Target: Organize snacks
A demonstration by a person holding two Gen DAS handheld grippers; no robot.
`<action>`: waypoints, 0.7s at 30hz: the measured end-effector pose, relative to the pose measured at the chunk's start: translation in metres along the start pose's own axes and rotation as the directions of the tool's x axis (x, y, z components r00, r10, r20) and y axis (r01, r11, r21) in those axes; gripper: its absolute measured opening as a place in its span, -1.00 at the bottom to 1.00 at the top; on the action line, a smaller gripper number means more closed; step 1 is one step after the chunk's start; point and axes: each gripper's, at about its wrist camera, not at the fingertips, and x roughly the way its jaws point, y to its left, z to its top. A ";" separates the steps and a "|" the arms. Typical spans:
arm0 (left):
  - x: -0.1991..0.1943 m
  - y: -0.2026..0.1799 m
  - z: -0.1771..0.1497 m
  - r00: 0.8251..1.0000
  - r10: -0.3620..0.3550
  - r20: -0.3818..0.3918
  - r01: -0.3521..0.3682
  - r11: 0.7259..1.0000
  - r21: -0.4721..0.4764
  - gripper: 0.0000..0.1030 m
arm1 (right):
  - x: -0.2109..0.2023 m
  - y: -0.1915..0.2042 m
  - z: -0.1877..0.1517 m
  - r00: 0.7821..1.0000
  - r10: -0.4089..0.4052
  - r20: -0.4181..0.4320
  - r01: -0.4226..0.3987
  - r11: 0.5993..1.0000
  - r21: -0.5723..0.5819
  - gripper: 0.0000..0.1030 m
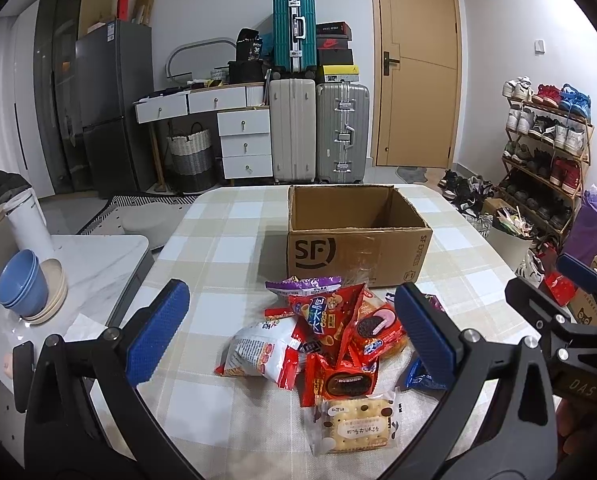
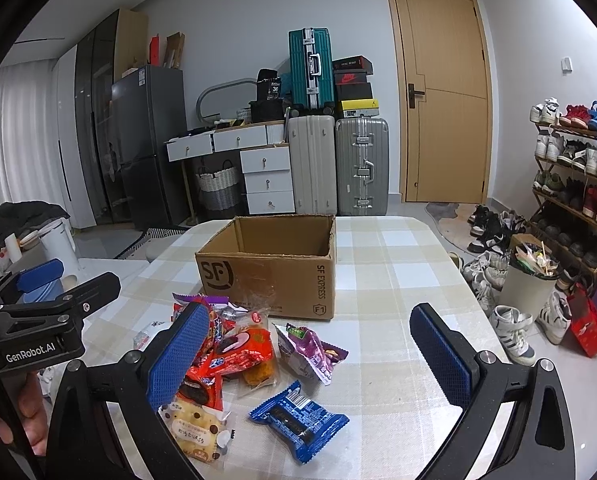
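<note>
Blue-padded fingers of left gripper (image 1: 286, 334) spread wide, nothing held, nothing touched. Snack pile (image 1: 326, 344) framed between fingers, on checked tablecloth (image 1: 218, 240). Open cardboard box (image 1: 358, 236) seen beyond pile, empty as far as visible. Right gripper (image 2: 310, 354) likewise wide, empty. Blue cookie packet (image 2: 298, 420) lies apart at pile's right edge, long axis diagonal, below and between right fingers; right gripper judged nearer. Cracker packet (image 1: 356, 420) lies nearest left camera.

Snack pile (image 1: 330, 344) before box (image 1: 358, 240) on table (image 1: 226, 240)
</note>
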 end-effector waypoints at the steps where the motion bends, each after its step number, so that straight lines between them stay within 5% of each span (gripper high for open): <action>1: 0.000 0.001 0.000 1.000 0.002 -0.001 -0.002 1.000 -0.001 0.99 | 0.000 0.000 0.000 1.000 0.001 0.000 -0.001 1.000 0.000 0.99; 14: 0.013 0.005 -0.004 1.000 0.012 -0.027 -0.012 1.000 -0.014 0.99 | 0.006 -0.001 -0.005 0.999 0.030 -0.016 -0.030 1.000 0.003 0.99; 21: 0.037 0.018 -0.020 0.993 -0.045 -0.105 0.042 0.999 -0.033 0.99 | 0.032 -0.008 -0.021 0.988 0.103 -0.116 -0.101 0.995 0.023 0.99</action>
